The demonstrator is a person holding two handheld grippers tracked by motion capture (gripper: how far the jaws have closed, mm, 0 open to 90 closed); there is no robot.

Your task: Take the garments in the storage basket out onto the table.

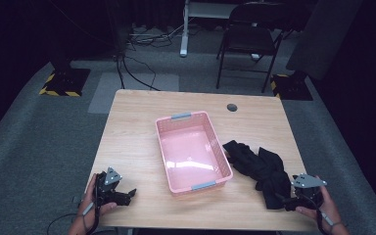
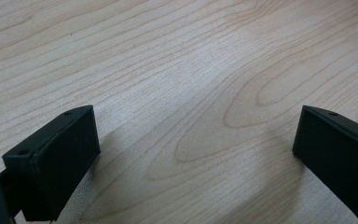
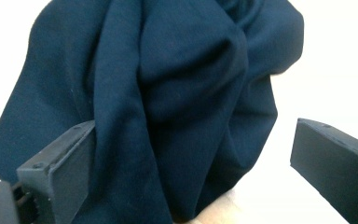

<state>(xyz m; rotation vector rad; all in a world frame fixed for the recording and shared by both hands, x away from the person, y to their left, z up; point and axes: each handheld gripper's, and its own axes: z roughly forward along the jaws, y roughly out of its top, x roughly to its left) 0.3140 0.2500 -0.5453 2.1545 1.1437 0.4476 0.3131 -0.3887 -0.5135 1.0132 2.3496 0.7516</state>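
Nearest to me are my own two tongs at the near edge of the tabletop [image 1: 137,105]. My right gripper [image 1: 287,201] sits by the near right corner, its jaws spread wide with the dark cloth [image 1: 260,168] bunched up between them; in the right gripper view the cloth [image 3: 168,93] lies against the inner face of the left jaw while the right jaw stands clear of it, so nothing is pinched. The cloth lies crumpled on the right side of the tabletop, running from just beside the pink basket [image 1: 167,128] down towards that near right corner. It is a soft, matte, very dark fabric, heaped in loose folds and ridges. My left gripper [image 1: 129,195] rests by the near left corner, well apart from the cloth, its jaws released and wide over bare wood [image 2: 191,93]. The tabletop is pale wood with a flowing grain and a small round hole near its far right part. The basket is rectangular pink plastic with perforated walls and two grey handle grips, standing in the middle. I count one cloth, one basket, two grippers.
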